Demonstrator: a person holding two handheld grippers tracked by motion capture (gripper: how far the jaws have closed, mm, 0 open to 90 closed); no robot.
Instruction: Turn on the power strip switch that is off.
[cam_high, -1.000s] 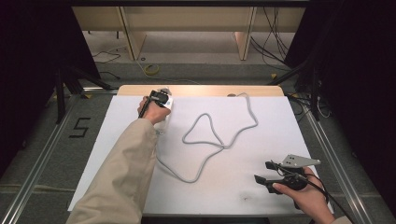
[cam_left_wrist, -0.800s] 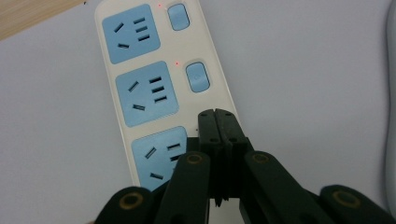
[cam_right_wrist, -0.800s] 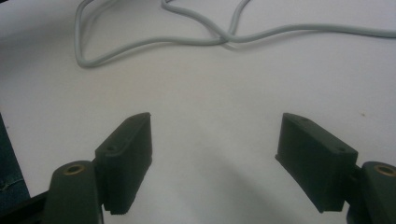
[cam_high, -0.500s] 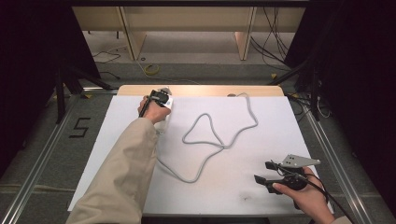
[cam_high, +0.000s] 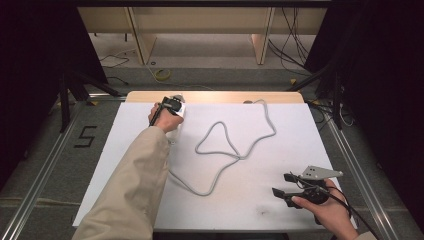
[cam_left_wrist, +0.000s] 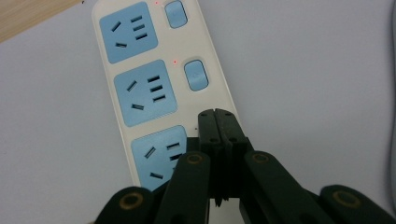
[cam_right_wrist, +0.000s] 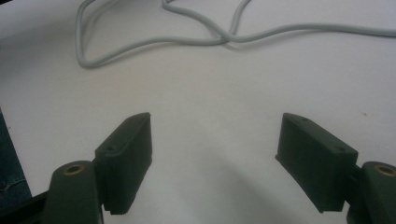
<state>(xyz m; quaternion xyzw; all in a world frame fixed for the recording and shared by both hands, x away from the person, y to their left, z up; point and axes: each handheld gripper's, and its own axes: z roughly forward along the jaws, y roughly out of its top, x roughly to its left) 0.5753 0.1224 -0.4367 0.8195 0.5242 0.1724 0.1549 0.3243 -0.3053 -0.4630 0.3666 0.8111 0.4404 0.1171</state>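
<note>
At the far left of the white table (cam_high: 150, 200), I hold my left gripper (cam_left_wrist: 215, 122) with jaws pressed together, tips over the third switch of the white three-socket power strip with blue faces (cam_left_wrist: 144, 88). My right gripper (cam_right_wrist: 215, 158) idles wide apart and empty near the front right, the grey looped cable (cam_high: 235, 145) well beyond it. Pushing off-centre could skid the strip or slip off its edge. That third switch is covered by the jaws, so I cannot tell contact.
</note>
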